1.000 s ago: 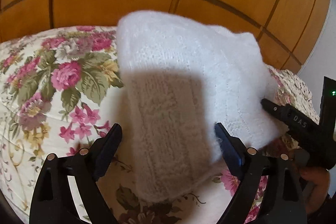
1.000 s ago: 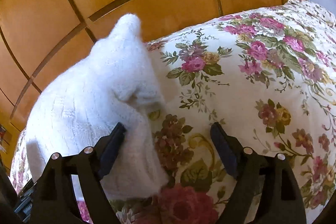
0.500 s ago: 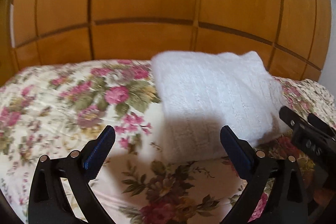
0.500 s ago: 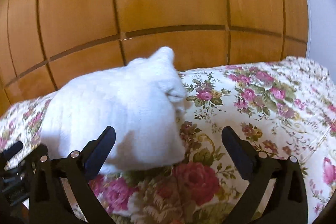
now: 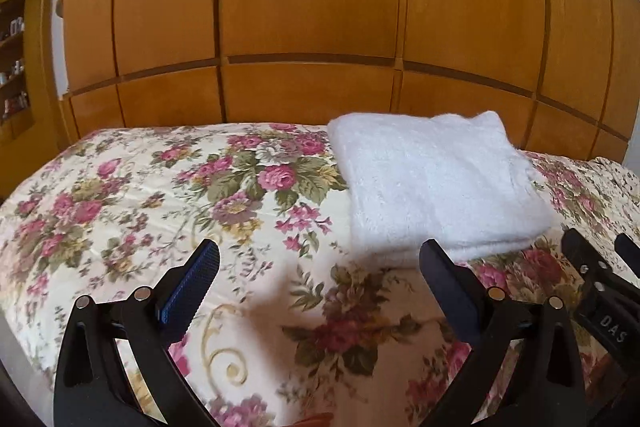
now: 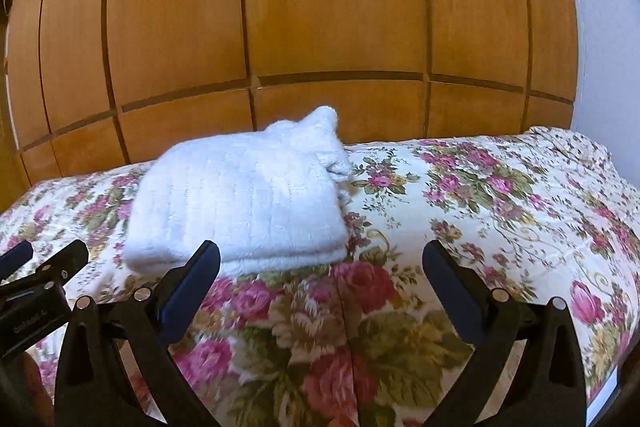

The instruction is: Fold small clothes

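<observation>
On the flowered bedspread [image 5: 120, 211], in front of the wooden wardrobe doors [image 5: 312, 7], lies the white knitted garment [image 5: 432, 183] as a squared, layered bundle. By the look of it, the folding of this piece is done: its near edge shows stacked layers lying flush, and only one small corner pokes up at the far end in my right view. I see no other clothes waiting on the bed, so what remains, if anything, is out of sight.

Compared with a second ago, the bundle sits much farther from me in both views; then it filled the space right before my fingers, and its edge lay by my right-hand tool's left finger. Now it rests well clear of both tools.

My left gripper [image 5: 320, 267] stands wide, its jaws having just been opening, with nothing but bedspread between them. My right gripper [image 6: 320, 267] is equally wide and also just opened further, empty too; the garment lies beyond its left finger [image 6: 192, 283], not touching.
</observation>
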The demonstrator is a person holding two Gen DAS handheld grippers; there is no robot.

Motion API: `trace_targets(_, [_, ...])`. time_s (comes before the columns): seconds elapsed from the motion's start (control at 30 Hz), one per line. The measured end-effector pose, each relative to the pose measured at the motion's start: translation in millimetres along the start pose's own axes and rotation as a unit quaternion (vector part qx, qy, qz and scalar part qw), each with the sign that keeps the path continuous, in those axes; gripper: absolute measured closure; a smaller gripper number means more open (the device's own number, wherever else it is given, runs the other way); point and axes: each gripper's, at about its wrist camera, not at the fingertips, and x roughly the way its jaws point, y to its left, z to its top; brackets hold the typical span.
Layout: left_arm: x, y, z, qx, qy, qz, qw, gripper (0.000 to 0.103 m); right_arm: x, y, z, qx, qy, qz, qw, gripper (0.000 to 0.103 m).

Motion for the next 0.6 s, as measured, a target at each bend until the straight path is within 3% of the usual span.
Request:
trace_targets(0.27, [-30.0, -0.1, -3.0, 0.004, -0.011, -0.007, 0.9999, 0.004, -37.4, -7.8, 0.2, 0.006, -0.002, -0.005, 1.000, 0.002])
trace_targets(0.6, [-47.6, -4.6, -1.2, 0.014, -0.026, -0.005, 0.9995, 0.004, -48.9, -13.3, 9.7, 0.013, -0.011, -0.008, 1.000, 0.002])
